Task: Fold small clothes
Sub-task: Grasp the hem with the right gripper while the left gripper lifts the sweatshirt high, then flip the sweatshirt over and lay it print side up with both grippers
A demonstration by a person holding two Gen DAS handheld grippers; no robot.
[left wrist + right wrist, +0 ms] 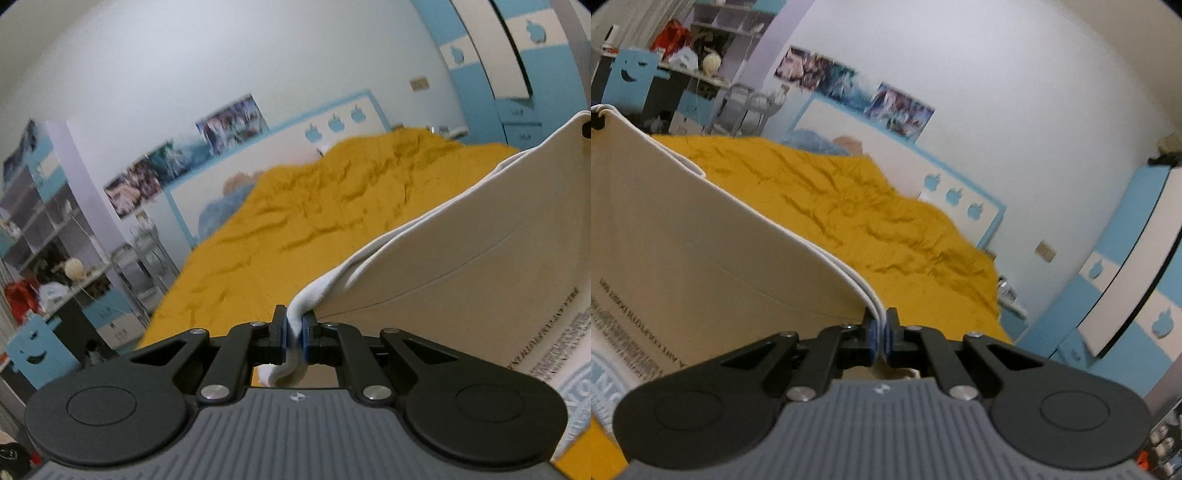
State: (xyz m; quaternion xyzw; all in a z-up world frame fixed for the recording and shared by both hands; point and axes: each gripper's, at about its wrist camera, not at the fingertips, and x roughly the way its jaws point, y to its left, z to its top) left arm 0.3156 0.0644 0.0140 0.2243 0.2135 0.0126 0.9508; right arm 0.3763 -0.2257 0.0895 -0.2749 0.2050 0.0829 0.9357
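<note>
- The left gripper (294, 334) is pinching a bunched white hem of the garment (461, 251) between its blue pads, a curl of cloth hanging below the jaws.
- The right gripper (881, 334) is clamping a layered edge of the same garment (701, 236).
- The cream cloth is stretching taut between both grippers, lifted above the bed (295, 206); small printed text is showing near its lower part.
- The bed's mustard cover is lying rumpled beyond, under the raised garment.
</note>
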